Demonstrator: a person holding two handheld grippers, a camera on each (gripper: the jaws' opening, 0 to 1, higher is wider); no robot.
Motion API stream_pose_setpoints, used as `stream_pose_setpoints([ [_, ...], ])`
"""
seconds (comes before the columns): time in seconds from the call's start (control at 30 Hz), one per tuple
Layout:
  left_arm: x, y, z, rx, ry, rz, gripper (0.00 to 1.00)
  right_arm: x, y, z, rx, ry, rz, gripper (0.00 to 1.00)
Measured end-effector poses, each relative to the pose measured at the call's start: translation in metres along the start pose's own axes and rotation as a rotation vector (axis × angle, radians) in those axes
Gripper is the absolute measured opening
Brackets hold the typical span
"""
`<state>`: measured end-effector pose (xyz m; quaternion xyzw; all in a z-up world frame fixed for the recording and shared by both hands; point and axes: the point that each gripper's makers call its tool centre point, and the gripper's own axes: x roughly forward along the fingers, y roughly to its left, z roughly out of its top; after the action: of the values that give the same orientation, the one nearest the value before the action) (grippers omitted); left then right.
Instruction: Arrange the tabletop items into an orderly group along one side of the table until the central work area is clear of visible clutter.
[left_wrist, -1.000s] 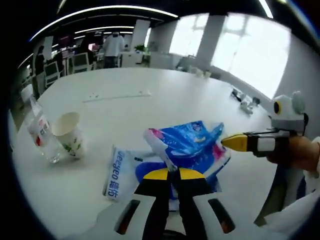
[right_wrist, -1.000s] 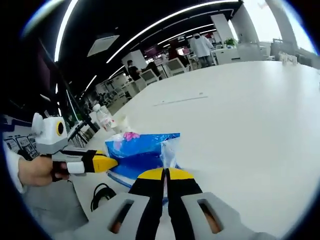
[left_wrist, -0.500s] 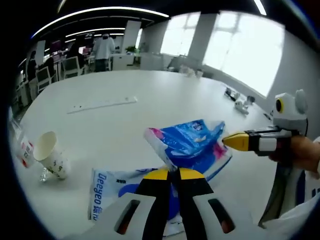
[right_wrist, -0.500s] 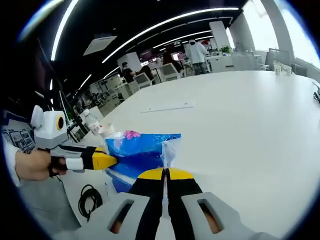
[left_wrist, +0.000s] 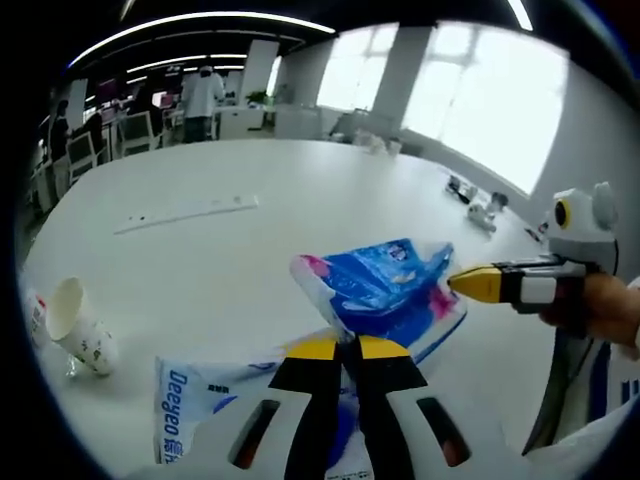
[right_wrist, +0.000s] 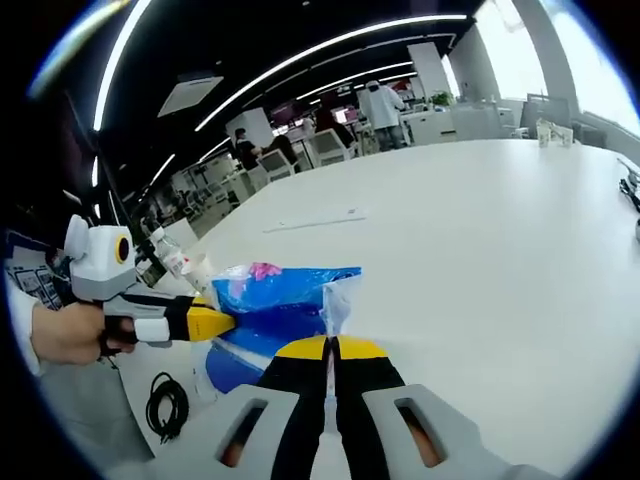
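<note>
Overhead, ceiling light strips; below, white table; office chairs.

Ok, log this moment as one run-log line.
left gripper: shut on blue tissue pack | right gripper: shut on the same pack | pack: held between both, above table | paper cup: at table edge

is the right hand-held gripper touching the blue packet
Touching. The right gripper view shows the right hand-held gripper with jaws shut on the blue packet's clear edge.
</note>
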<state>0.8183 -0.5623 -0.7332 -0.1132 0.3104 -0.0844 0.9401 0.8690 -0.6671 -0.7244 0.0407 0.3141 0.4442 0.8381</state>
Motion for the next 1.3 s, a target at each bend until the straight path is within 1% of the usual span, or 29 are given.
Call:
stream_pose_setpoints([
  [0.1,0.006,0.003,0.003,0.001,0.000,-0.001,0.01,0.002,-0.006,0.004,0.003,-0.005,-0.004,0.00],
  [0.23,0.016,0.007,0.007,-0.004,0.002,-0.001,0.01,0.006,-0.009,0.003,0.003,-0.003,-0.004,0.00],
  [0.33,0.020,0.006,0.009,-0.005,0.003,0.000,0.01,0.009,-0.012,0.002,0.005,0.001,-0.004,0.00],
  [0.5,0.031,0.006,0.006,-0.016,0.007,0.002,0.01,0.012,-0.020,0.006,0.007,0.007,-0.006,0.00],
  [0.6,0.033,0.005,0.006,-0.025,0.007,0.004,0.01,0.015,-0.023,0.006,0.002,0.011,-0.004,0.00],
  [1.07,0.052,0.023,0.005,-0.054,0.014,0.031,0.01,0.039,-0.032,0.004,0.005,0.026,0.008,0.00],
  [1.2,0.055,0.025,0.004,-0.067,0.020,0.032,0.01,0.045,-0.034,0.003,0.002,0.031,0.008,0.00],
  [1.3,0.060,0.027,0.005,-0.040,0.026,0.030,0.01,0.049,-0.038,0.002,0.003,0.035,0.004,0.00],
])
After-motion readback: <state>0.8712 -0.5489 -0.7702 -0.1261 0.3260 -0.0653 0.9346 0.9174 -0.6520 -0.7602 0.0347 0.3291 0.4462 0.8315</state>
